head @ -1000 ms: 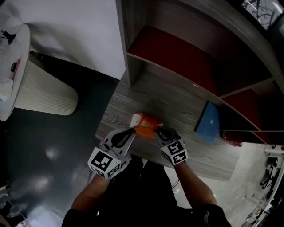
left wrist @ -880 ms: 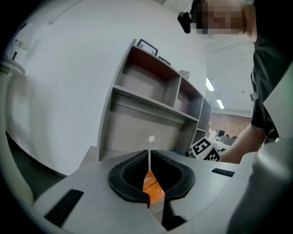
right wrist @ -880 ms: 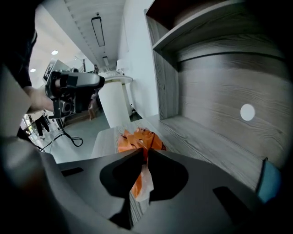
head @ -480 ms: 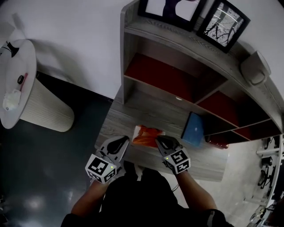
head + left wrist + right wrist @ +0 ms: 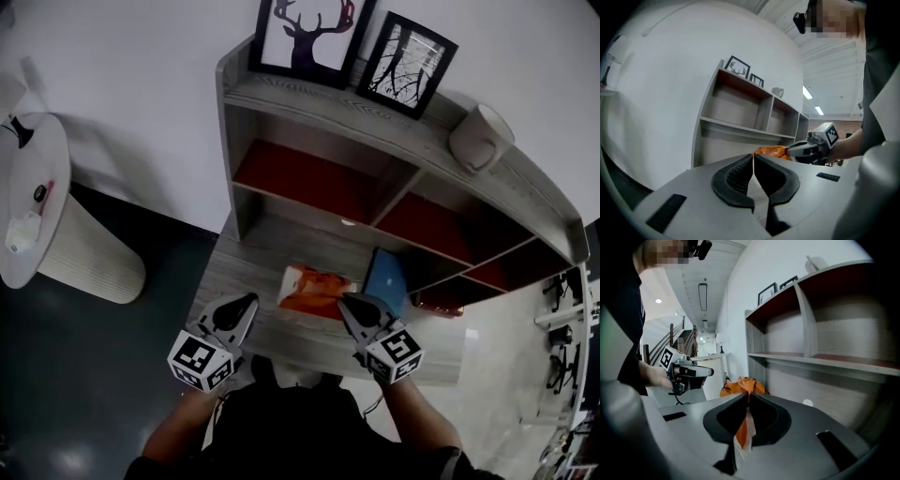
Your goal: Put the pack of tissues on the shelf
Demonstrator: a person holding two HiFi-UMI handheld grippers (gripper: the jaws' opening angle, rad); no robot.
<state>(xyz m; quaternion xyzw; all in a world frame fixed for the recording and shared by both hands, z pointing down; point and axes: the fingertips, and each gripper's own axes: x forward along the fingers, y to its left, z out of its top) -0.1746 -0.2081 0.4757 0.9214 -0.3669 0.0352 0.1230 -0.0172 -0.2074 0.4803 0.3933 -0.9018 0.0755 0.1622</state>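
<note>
The pack of tissues [image 5: 313, 291], orange and white, is over the grey wooden ledge [image 5: 246, 270] in front of the shelf unit [image 5: 394, 142]. My right gripper [image 5: 344, 301] is shut on the pack's right edge. In the right gripper view, orange and white film shows pinched between its jaws [image 5: 748, 397], and the pack [image 5: 743, 386] bulges beyond them. My left gripper [image 5: 250, 302] stands a little left of the pack, apart from it. Its jaws [image 5: 753, 157] meet at the tips with nothing clearly held. From there the pack [image 5: 771, 151] shows in the right gripper's tips.
A blue flat item [image 5: 386, 280] leans at a lower compartment, with a red thing [image 5: 437, 303] beside it. Two framed pictures [image 5: 305, 36] [image 5: 410, 64] and a white cup-shaped object [image 5: 480, 137] stand on top. A round white side table [image 5: 33, 202] is at the left.
My left gripper has drawn back to the left, off the pack. The right gripper stays at the pack's right edge. The head view has swung up to show the whole shelf unit.
</note>
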